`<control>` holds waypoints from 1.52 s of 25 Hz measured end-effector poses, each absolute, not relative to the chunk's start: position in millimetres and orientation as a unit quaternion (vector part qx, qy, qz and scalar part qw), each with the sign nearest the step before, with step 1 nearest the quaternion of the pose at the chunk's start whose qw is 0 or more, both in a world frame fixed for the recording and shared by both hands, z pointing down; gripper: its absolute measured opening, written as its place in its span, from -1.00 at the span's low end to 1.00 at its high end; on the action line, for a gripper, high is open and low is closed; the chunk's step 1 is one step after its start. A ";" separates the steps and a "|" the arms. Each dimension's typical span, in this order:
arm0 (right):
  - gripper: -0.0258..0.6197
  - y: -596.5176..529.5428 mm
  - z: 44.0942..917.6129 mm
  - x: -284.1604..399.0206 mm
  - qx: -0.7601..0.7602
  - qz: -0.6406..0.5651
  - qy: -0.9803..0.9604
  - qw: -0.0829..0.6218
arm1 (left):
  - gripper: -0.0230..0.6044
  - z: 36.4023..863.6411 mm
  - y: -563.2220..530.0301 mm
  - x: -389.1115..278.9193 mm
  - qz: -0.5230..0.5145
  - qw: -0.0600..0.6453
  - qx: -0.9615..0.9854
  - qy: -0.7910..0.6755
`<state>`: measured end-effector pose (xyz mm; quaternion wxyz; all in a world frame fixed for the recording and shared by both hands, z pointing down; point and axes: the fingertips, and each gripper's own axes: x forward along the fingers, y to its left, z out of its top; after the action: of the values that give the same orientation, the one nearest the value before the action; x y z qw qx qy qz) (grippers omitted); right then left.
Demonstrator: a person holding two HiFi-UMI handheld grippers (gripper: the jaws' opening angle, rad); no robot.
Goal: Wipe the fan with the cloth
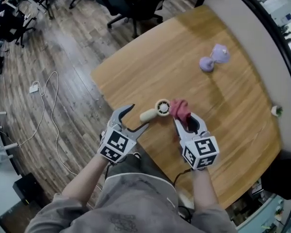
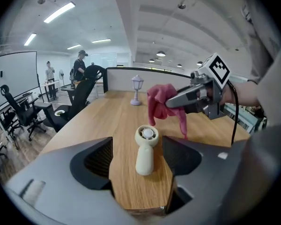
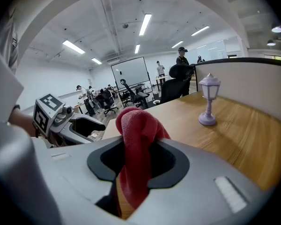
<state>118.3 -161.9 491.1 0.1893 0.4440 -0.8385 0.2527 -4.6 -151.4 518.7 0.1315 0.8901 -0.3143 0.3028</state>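
Between the left fingers (image 2: 75, 172): the small cream fan (image 1: 157, 109) lies flat on the tabletop (image 1: 184, 57). Its handle points back toward the left gripper (image 1: 140, 115), and its round head sits out past the fingertips.
Left fingers: spread wide, one on each side of the fan's handle, not squeezing it.
Cloth (image 1: 180, 109): red and bunched up, sticking out past the tips of the right fingers (image 3: 201, 172), just beside the fan's head. I cannot tell if it touches the fan.
Right fingers: clenched on the cloth, which hangs down between them.
Beside the left gripper: the right gripper (image 1: 183, 118), with its tips pointing at the fan.
Far beyond both sets of fingers: a little purple lamp (image 1: 213, 58) stands upright on the tabletop.
Out past the left fingers' side: black office chairs (image 1: 136, 4) on a wood floor (image 1: 63, 47).
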 end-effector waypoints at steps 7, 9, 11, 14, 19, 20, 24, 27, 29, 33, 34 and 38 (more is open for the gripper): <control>-0.53 -179.0 513.1 105.1 0.422 0.258 -0.844 0.208 | 0.18 559.2 -150.1 8.0 0.338 0.130 0.888 -0.284; -0.53 -181.4 520.4 102.3 0.420 0.261 -0.843 0.213 | 0.18 571.8 -147.0 10.9 0.348 0.129 0.888 -0.271; -0.53 -183.2 527.7 102.0 0.422 0.268 -0.839 0.215 | 0.18 584.7 -142.9 13.3 0.360 0.129 0.888 -0.258; -0.53 -185.2 538.1 103.1 0.429 0.275 -0.833 0.216 | 0.07 603.6 -137.7 16.2 0.377 0.125 0.887 -0.235; -0.53 -180.7 556.6 101.9 0.445 0.272 -0.820 0.238 | -0.25 623.6 -133.9 13.1 0.384 0.123 0.886 -0.229; -0.53 -180.3 560.5 102.6 0.450 0.262 -0.817 0.249 | -0.27 624.0 -135.3 12.8 0.379 0.121 0.888 -0.233; -0.53 -178.3 570.6 103.0 0.462 0.244 -0.809 0.270 | -0.29 625.4 -136.2 15.3 0.374 0.116 0.891 -0.232; -0.53 -176.6 573.1 99.6 0.470 0.242 -0.804 0.272 | -0.30 625.1 -135.2 16.1 0.374 0.119 0.890 -0.231; -0.53 -178.5 572.9 97.7 0.473 0.234 -0.804 0.274 | -0.30 624.7 -135.9 16.3 0.373 0.119 0.890 -0.232; -0.53 -181.0 569.2 92.0 0.477 0.219 -0.803 0.282 | -0.30 624.5 -135.8 17.3 0.372 0.115 0.892 -0.231; -0.53 -179.9 567.0 88.1 0.473 0.217 -0.806 0.281 | -0.30 624.2 -135.5 17.4 0.371 0.114 0.892 -0.231; -0.53 -171.9 560.6 56.4 0.440 0.221 -0.827 0.270 | -0.30 623.0 -135.7 16.5 0.372 0.115 0.892 -0.230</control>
<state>56.4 -171.9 560.6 0.2703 0.4397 -0.8274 0.2213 16.5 -135.7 623.0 0.1147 0.8921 -0.2299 0.3718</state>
